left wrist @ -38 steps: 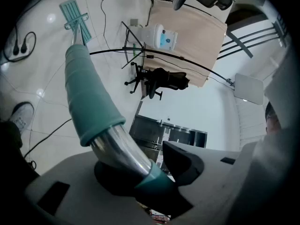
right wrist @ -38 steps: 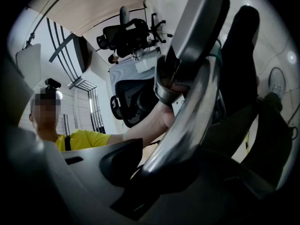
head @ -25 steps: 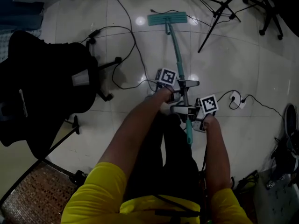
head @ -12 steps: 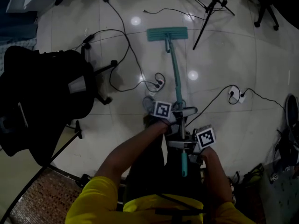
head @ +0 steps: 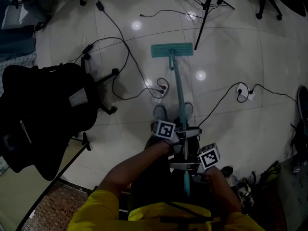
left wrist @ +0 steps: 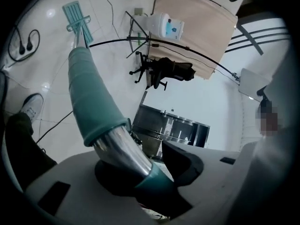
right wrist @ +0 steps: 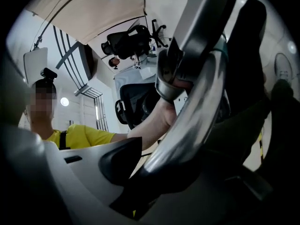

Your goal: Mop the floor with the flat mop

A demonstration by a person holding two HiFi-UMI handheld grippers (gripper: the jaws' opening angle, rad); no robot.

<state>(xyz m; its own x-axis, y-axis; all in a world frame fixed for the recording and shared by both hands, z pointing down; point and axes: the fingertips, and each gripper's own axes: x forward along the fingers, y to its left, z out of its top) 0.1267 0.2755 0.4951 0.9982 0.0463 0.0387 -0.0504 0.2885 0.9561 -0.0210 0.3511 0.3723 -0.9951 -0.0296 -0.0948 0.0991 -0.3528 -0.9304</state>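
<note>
Tiled floor (head: 231, 47) beneath flat mop (head: 172, 50)

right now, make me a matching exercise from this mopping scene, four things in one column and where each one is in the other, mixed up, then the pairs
Things
1. mop head
2. left gripper
3. right gripper
4. black chair

Places
A. shut on the mop handle near its end, closest to the person
B. standing at the left of the head view, apart from the mop
C. flat on the floor, ahead of the shoes
D. shut on the mop handle, on the side toward the mop head

Pairs: 1-C; 2-D; 3-A; 4-B
</note>
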